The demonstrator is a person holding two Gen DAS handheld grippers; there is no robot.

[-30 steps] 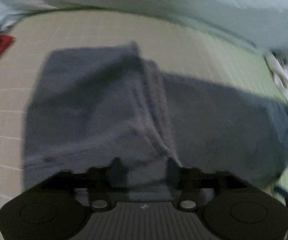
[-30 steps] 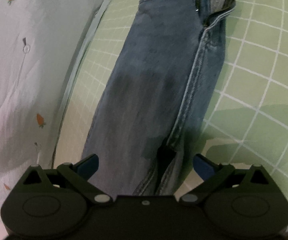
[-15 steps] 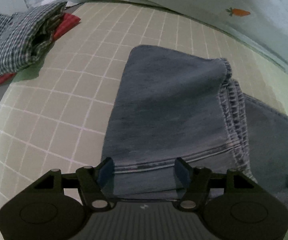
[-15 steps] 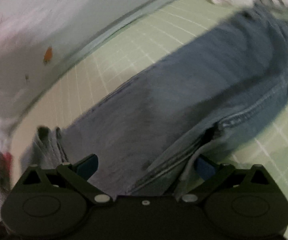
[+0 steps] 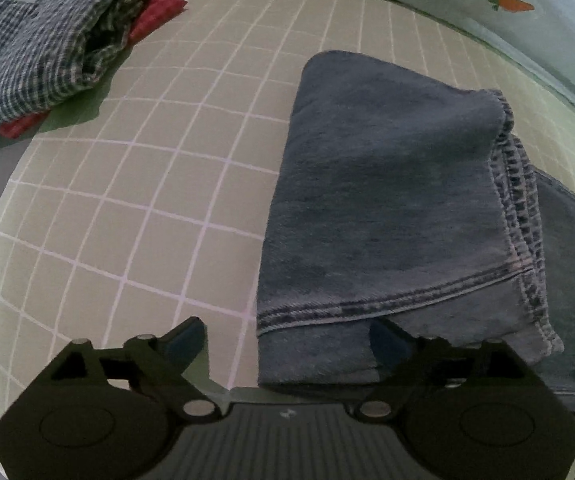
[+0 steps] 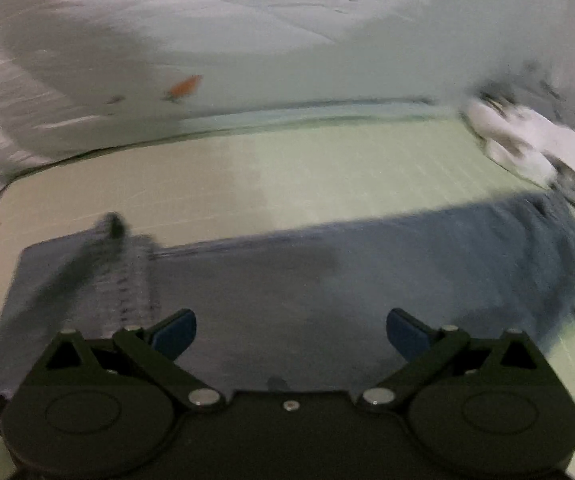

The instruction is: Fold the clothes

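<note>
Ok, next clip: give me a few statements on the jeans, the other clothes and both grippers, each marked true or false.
1. The left gripper stands open, clamping nothing. True; its jaws have just been opening.
2. The jeans lie fully flat, unfolded. False: the hem end is folded back over the leg.
3. A checked garment lies on a red one on the grid mat. True.
4. The right gripper is shut on denim. False: its jaws stand apart, nothing between the pads.
5. The checked garment touches the jeans. False: bare mat separates them.
</note>
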